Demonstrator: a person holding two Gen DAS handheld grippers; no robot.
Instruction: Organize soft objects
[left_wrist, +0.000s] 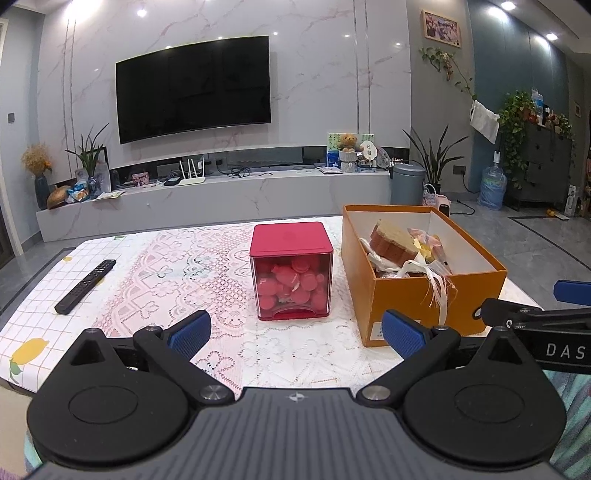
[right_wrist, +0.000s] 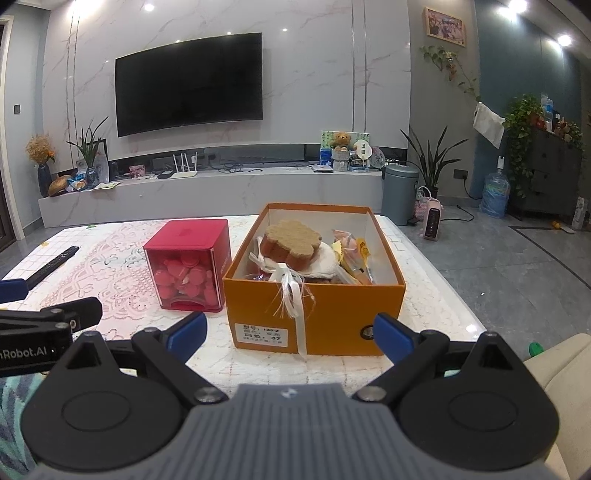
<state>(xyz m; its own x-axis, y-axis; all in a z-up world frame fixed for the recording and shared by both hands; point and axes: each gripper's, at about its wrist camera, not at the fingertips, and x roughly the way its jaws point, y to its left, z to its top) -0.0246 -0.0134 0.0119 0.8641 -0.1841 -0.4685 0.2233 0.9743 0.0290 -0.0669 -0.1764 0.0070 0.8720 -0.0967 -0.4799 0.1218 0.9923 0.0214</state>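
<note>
An open orange cardboard box (right_wrist: 325, 314) stands on the table, also in the left wrist view (left_wrist: 417, 302). It holds a brown flower-shaped sponge (right_wrist: 290, 242), a white cloth (right_wrist: 325, 264) with a ribbon (right_wrist: 291, 295) hanging over the front wall, and yellow-pink packets (right_wrist: 354, 254). A red cube container (left_wrist: 291, 271) with round pink puffs stands left of it, also in the right wrist view (right_wrist: 188, 266). My left gripper (left_wrist: 295, 334) is open and empty before the cube. My right gripper (right_wrist: 290, 338) is open and empty before the box.
A black remote (left_wrist: 85, 281) lies at the table's left on the lace cloth (left_wrist: 166, 266). Beyond the table are a TV wall, a low marble cabinet (left_wrist: 221, 195), a grey bin (right_wrist: 399, 194) and a small heater (right_wrist: 431, 218). A beige seat edge (right_wrist: 557, 373) is at right.
</note>
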